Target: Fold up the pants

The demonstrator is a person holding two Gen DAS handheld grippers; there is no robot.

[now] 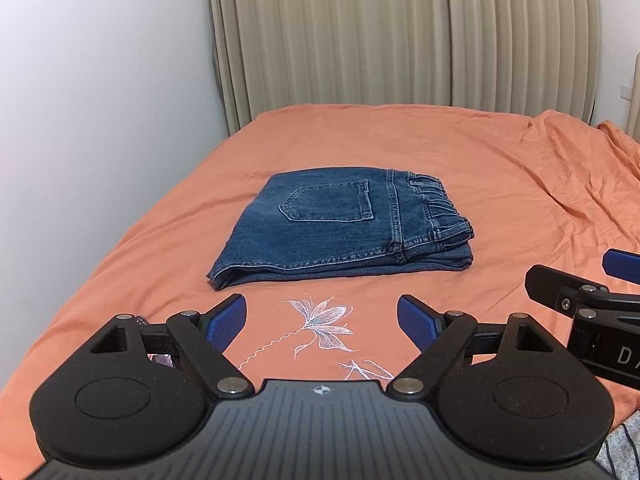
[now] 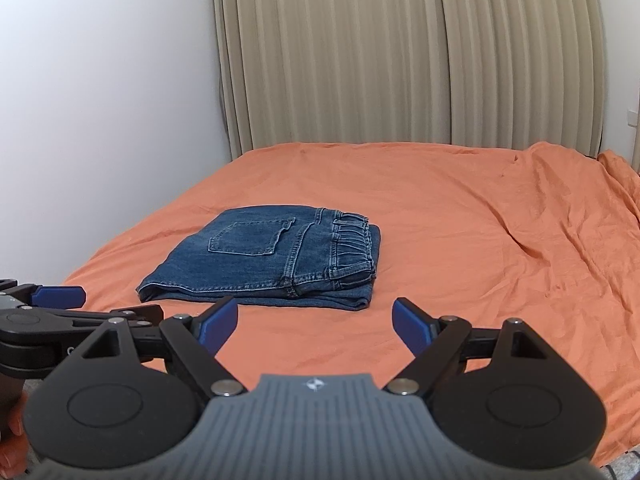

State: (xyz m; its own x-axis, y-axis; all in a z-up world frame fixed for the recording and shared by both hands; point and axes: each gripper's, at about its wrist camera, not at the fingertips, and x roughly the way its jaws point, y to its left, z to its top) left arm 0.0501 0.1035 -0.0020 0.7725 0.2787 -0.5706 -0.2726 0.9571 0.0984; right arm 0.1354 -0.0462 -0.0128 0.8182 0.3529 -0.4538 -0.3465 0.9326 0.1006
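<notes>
The blue denim pants (image 1: 340,226) lie folded into a compact stack on the orange bed sheet (image 1: 500,184), back pocket up, waistband to the right. They also show in the right wrist view (image 2: 264,258). My left gripper (image 1: 322,322) is open and empty, hovering near the bed's front, short of the pants. My right gripper (image 2: 314,322) is open and empty, just in front of the pants' right end. Each gripper shows at the edge of the other's view: the right one (image 1: 580,292) and the left one (image 2: 60,304).
A white embroidered flower (image 1: 320,324) marks the sheet below the left gripper. Beige curtains (image 1: 400,32) hang behind the bed and a white wall (image 1: 100,80) runs along its left side. The sheet is wrinkled at the right (image 2: 560,240).
</notes>
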